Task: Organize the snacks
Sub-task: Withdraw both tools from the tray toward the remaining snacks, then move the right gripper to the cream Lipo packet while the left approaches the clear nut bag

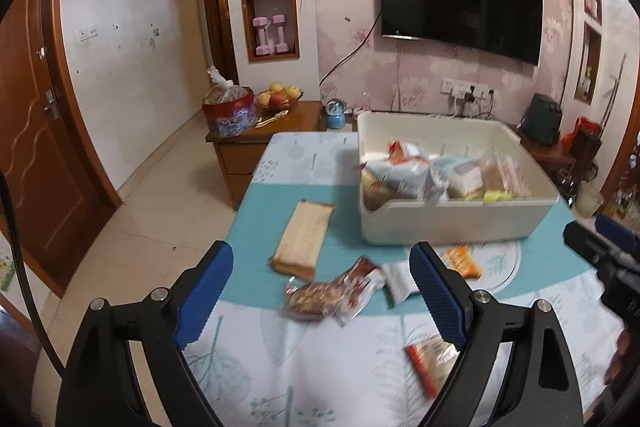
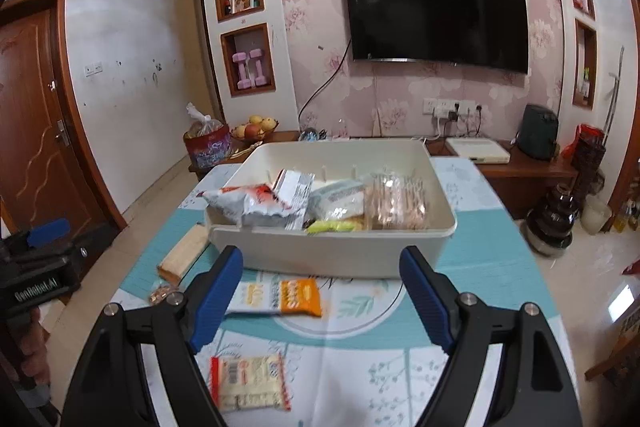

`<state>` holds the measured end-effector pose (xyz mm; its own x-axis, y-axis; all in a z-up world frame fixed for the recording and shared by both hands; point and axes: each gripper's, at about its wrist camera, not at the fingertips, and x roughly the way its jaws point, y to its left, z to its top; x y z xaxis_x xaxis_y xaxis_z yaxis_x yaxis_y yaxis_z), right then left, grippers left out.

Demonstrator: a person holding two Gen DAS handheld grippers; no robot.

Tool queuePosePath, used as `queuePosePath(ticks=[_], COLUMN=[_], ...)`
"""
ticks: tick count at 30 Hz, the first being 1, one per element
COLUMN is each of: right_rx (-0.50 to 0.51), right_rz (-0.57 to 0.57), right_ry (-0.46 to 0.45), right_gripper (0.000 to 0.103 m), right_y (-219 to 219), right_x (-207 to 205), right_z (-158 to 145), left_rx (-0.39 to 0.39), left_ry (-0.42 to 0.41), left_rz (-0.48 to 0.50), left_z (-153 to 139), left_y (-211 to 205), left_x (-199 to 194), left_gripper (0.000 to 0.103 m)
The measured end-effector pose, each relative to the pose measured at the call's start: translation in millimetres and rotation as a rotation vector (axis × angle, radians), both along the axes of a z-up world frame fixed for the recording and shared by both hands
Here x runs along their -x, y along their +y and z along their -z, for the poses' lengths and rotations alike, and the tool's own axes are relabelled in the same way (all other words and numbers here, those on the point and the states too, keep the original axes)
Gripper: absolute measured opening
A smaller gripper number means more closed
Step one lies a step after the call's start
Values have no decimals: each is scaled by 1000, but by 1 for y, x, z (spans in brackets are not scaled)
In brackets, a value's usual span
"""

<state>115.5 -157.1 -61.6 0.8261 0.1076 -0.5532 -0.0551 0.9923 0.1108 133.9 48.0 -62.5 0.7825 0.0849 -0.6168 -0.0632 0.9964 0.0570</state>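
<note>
Both the left gripper (image 1: 322,291) and right gripper (image 2: 321,293) are hovering wide apart and empty (frames blurred), risking shoving loose packets off the table (image 2: 472,259) near the bin (image 2: 332,255).

The left tongs (image 1: 322,301) are held with the jaws spread wide, pitched downward, nothing gripped between the blue pads (image 1: 210,293). The right tongs (image 2: 322,301) are likewise held wide apart and empty, angled downward. Each pair is seen at the edge of the other's view; part of a hand (image 2: 34,351) is observed there.
</note>
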Motion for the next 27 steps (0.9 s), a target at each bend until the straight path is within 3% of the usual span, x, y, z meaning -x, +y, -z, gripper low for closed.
queuePosePath(ticks=[8,17,27], right_rx=[-41,-118,-138], right_rz=[16,-21,-111], right_ry=[133,322,430], right_gripper=[81,81,81], right_y=[6,18,51], right_x=[10,22,27], right_z=[20,53,81], left_rx=[-174,-378,-535], left_ry=[38,115,127], left_rz=[36,251,367], left_z=[31,67,89], left_y=[-5,-28,-34], left_x=[18,29,21], left_gripper=[89,89,89])
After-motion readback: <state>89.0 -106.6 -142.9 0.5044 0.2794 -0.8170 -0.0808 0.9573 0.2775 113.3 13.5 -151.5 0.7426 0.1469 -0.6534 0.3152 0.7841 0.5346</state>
